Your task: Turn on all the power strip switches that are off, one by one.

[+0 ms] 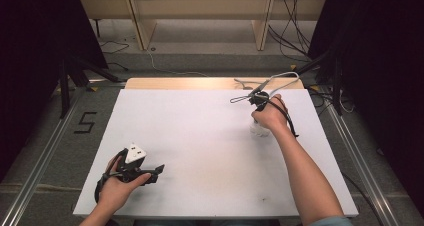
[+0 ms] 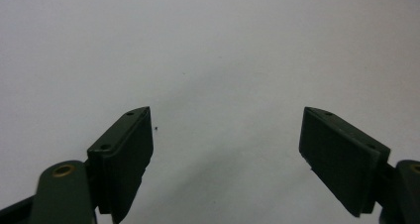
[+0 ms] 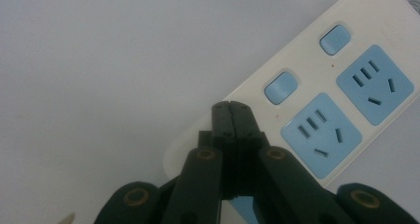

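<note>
White sheeting covers the worktop [image 1: 200,151], and a white power strip [image 3: 317,110] with blue sockets and two blue switches lies near its far right corner. The right gripper [image 3: 232,116], fingers pressed together with nothing between them, is held just over the strip's end beside the nearer switch [image 3: 281,87]; a press seems in hand, though whether it has been made cannot be told. The left gripper [image 2: 225,135] is held near the near left edge, fingers apart. No lettering can be read on the strip.
</note>
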